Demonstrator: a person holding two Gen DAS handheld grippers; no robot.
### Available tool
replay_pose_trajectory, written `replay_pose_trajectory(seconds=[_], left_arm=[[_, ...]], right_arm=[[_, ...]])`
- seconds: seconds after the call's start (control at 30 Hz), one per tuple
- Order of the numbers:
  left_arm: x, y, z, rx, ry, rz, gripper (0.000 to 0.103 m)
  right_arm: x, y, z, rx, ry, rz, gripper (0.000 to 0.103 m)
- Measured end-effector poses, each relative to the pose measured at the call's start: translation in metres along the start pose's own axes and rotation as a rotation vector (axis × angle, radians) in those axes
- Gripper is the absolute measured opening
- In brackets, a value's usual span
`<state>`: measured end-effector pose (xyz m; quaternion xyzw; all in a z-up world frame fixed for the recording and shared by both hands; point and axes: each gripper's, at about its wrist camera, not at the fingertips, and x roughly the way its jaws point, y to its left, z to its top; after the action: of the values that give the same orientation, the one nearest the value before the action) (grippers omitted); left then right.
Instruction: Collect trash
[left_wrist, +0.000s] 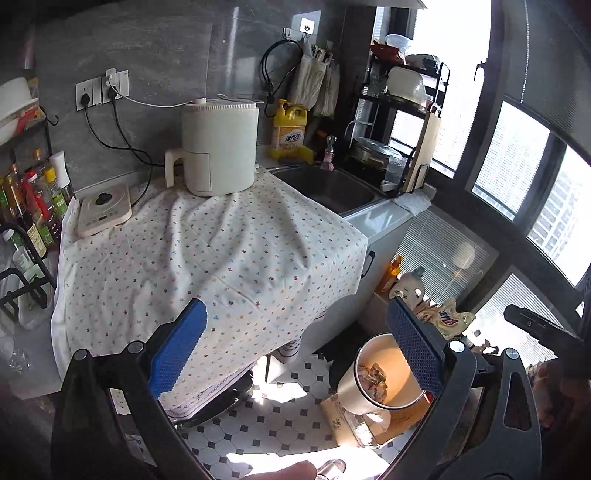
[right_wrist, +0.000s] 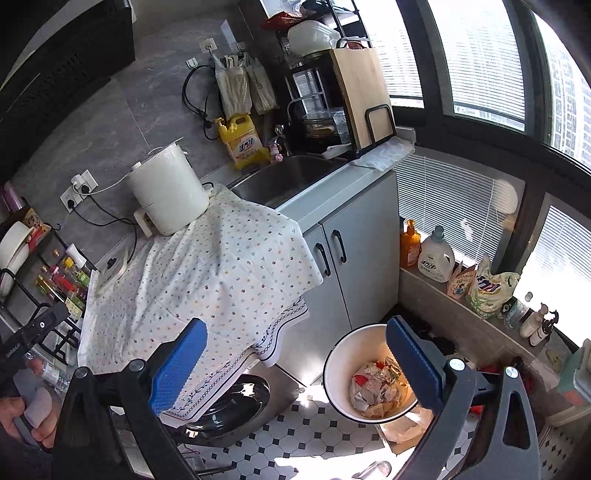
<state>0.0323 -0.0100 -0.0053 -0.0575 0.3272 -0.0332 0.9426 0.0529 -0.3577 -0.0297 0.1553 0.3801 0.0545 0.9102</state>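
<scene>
Two open grippers above the bin

Both tools hang empty over the kitchen floor. The left hand-held gripper (left_wrist: 295, 350) has its blue pads spread wide, grasping nothing, and so does the right hand-held gripper (right_wrist: 295, 362). The trash (right_wrist: 376, 387), crumpled wrappers and paper, lies inside the round bin (right_wrist: 343, 354) on the tiled floor (right_wrist: 295, 435), beside the cloth (left_wrist: 207, 251) draped over the surface.
</scene>
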Motion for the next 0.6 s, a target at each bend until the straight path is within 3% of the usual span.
replay_pose_trajectory(seconds=[0.3, 0.6], left_arm=[[-0.071, 0.040, -0.021, -0.020, -0.069, 0.012, 0.097], [-0.117, 0.072, -0.050, -0.054, -0.120, 0.046, 0.097]], right_arm=[[-0.047, 0.077, -0.024, -0.075, -0.067, 0.032, 0.095], [-0.081, 0.123, -0.057, -0.115, -0.100, 0.043, 0.095]])
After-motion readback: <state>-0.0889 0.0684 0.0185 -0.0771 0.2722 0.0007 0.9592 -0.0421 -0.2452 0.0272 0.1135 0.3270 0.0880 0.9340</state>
